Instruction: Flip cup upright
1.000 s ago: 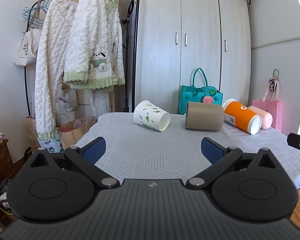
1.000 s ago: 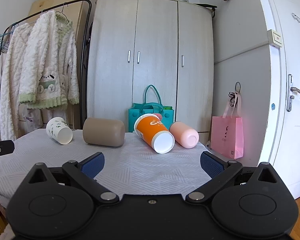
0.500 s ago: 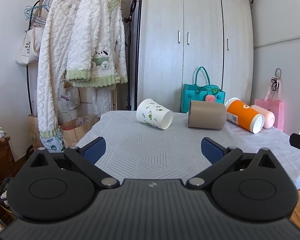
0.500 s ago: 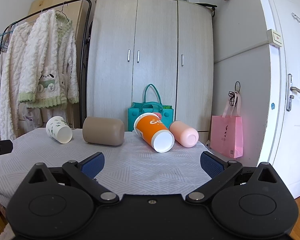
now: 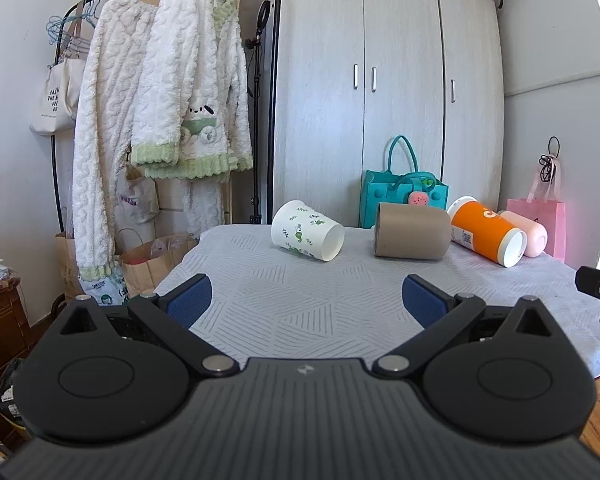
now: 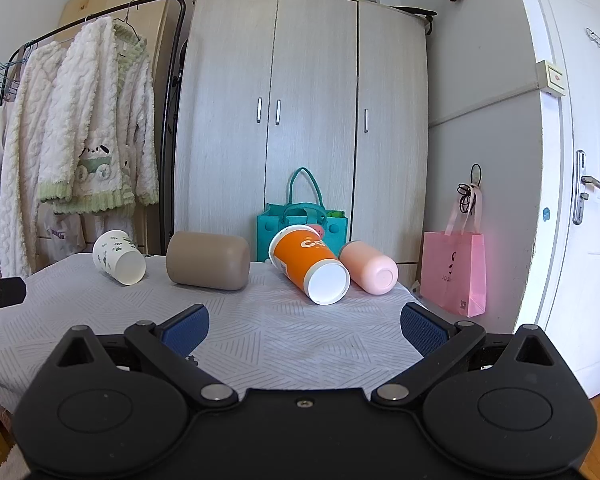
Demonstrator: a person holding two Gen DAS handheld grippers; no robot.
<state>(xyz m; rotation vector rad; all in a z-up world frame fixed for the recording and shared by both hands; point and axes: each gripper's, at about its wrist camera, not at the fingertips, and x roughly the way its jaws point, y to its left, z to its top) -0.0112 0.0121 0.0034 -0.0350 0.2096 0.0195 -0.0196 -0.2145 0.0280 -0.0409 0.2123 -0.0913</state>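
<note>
Four cups lie on their sides in a row along the far part of the table (image 5: 300, 312), which is covered in a pale grey patterned cloth: one white paper cup with green leaves (image 5: 307, 230), one plain tan cup (image 5: 412, 236), one orange cup (image 5: 487, 232) and one pink cup (image 5: 529, 233). The leaf cup sits apart at the left end with its open mouth turned toward the front right; the tan cup is beside it with a gap between; the orange and pink cups lie side by side at the right end, seemingly touching. Behind them stand one teal bag (image 5: 403, 196) and one pink paper bag (image 6: 454, 277) on the floor by the wall, before a three-door wardrobe (image 6: 308, 120). Two grippers hover at the near edge. The left gripper (image 5: 307, 303) has its blue pads spread wide and grips nothing; the right gripper (image 6: 305, 327) is likewise fully spread and empty-handed. Against a second ago, the left gripper's view has drifted rightward and slightly nearer, so the leaf cup now sits closer to the middle ahead of it, while the right gripper has barely shifted. None of the cups has moved.
</note>
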